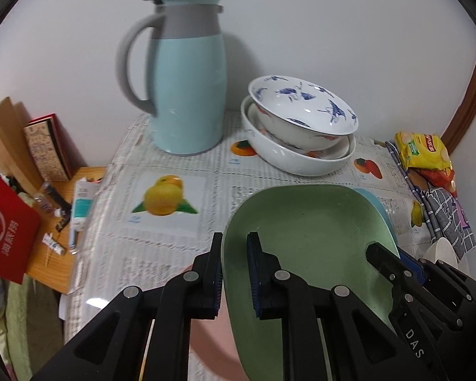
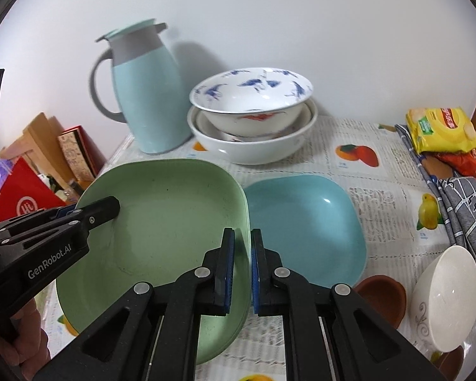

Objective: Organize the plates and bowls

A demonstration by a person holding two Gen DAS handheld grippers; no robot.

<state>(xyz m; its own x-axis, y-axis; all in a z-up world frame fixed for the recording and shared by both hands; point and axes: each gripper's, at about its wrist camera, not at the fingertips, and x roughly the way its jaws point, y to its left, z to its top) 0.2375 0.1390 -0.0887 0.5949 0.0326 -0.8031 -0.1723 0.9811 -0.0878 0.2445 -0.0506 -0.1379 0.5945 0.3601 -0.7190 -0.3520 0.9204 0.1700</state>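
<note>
**Two tools clamped on one green plate**

Left wrist view: the left tool (image 1: 234, 273) pinches the near-left rim of the green plate (image 1: 307, 238), held tilted above the bench (image 1: 161, 247); "DAS" reads on the right tool (image 1: 393, 263), and a red packet bears Chinese characters.

Right wrist view: the right tool (image 2: 242, 263) grips the opposite rim; "GenRobot.AI" marks the other. Judged mid-lift; next, probably set it onto the blue plate (image 2: 304, 225) alongside, keeping it level.

clear: tablecloth (image 1: 161, 146) left | blocked: jug (image 1: 187, 89), stacked bowls (image 2: 254, 117) behind
</note>
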